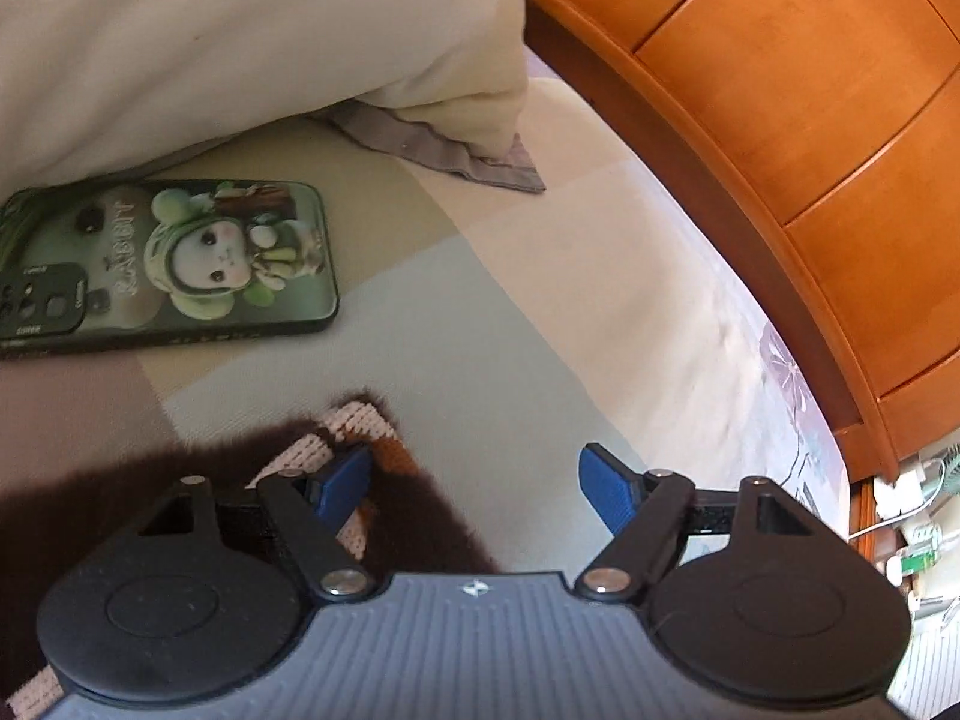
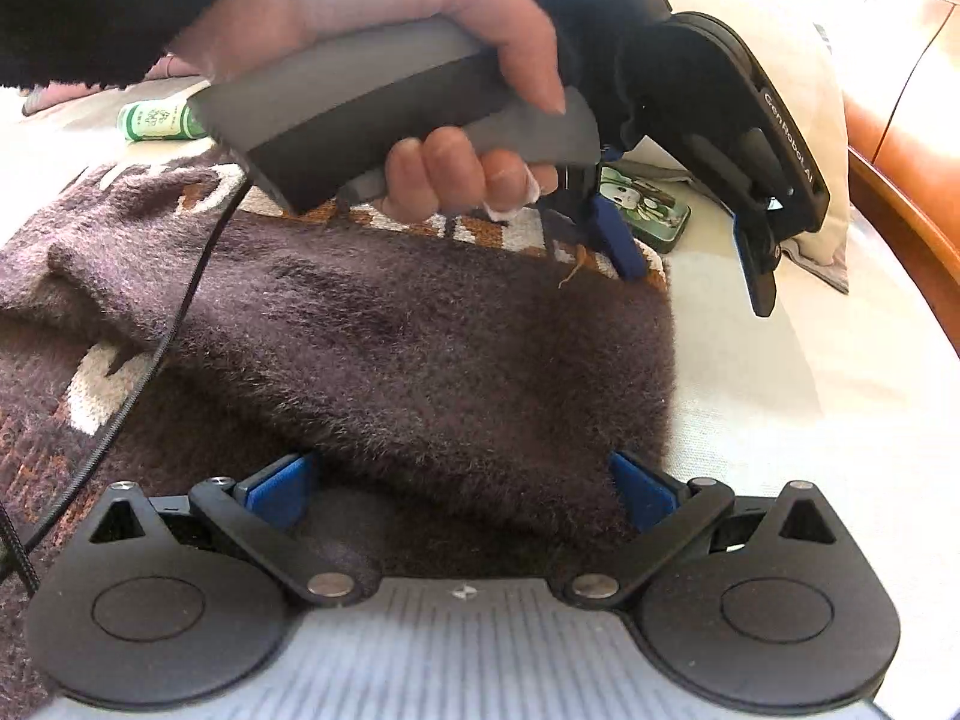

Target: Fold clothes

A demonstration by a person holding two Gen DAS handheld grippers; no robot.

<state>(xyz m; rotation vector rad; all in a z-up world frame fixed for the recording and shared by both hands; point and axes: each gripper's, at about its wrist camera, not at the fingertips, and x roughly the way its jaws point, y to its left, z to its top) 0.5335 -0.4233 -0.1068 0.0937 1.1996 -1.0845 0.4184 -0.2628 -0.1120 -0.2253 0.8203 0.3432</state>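
Hovering with jaws spread at the far corner of the brown sweater (image 2: pixel 384 324) on the bed, the left gripper (image 1: pixel 474 486) may pinch bedsheet (image 1: pixel 540 312) too, while the right gripper (image 2: pixel 462 492), equally spread, straddles the sweater's near edge unclamped.

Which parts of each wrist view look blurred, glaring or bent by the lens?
Left wrist view: wooden headboard curves from fisheye distortion, the bed sheet beside it is smeared. Right wrist view: sunlight washes out the sheet at right, the hand is slightly blurred, the brown sweater stays sharp.
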